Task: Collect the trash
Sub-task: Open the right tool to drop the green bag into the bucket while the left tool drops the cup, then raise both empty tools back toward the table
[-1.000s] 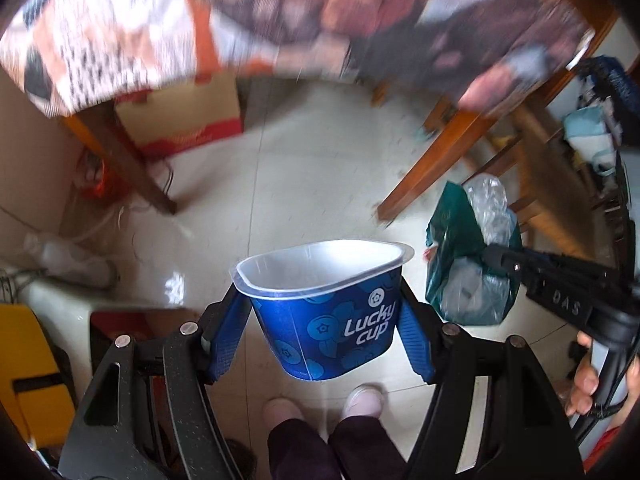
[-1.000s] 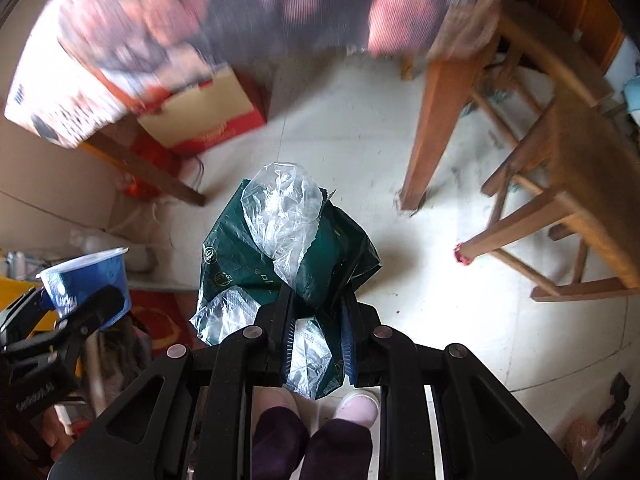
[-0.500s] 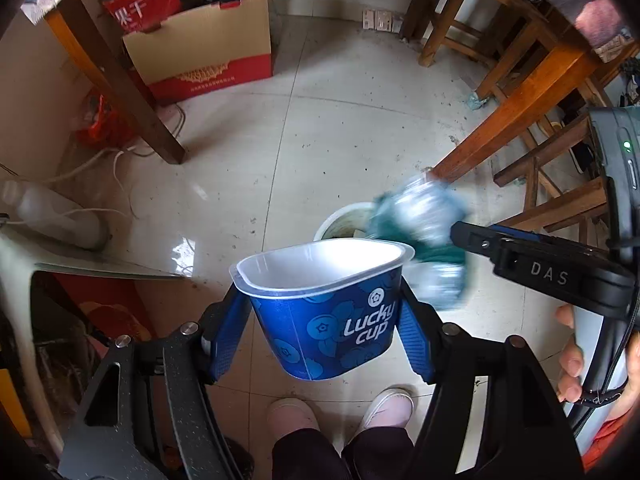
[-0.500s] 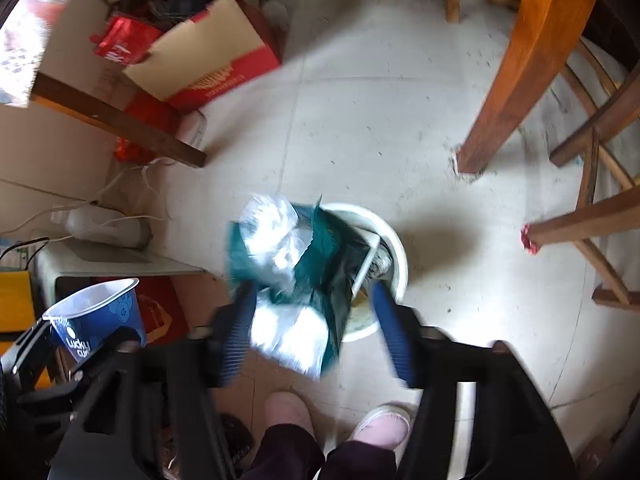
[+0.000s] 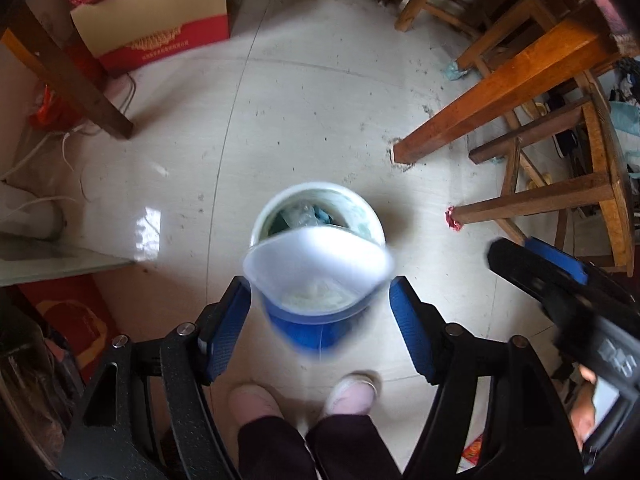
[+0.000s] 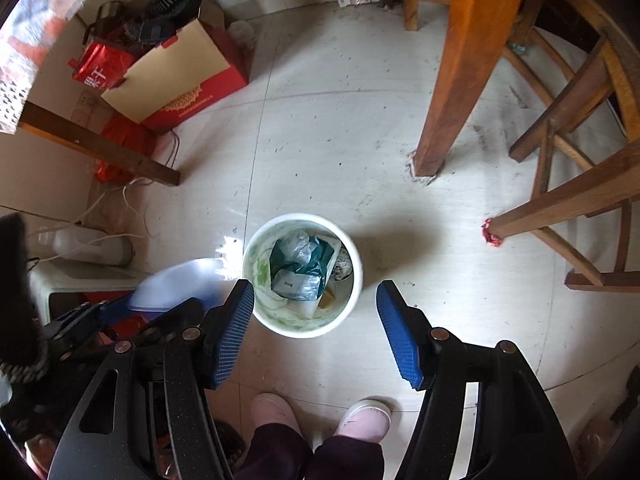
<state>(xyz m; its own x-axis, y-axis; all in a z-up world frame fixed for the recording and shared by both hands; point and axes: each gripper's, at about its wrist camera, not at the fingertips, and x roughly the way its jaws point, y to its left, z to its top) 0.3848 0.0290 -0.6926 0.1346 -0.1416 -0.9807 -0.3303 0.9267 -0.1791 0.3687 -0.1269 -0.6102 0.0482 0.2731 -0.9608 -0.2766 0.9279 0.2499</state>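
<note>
Blue cup [image 5: 316,280] (blurred) hung loose over the bin [image 6: 304,330] between the left gripper [image 5: 320,292] jaws, just opened; the right gripper [image 6: 316,292] jaws, also just opened, stood empty above the bin.

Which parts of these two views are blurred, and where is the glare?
Left wrist view: the blue cup is motion-smeared and the other hand-held gripper is soft; window glare on the floor tiles. Right wrist view: the trash bin is sharp, the cup a pale smear.
</note>
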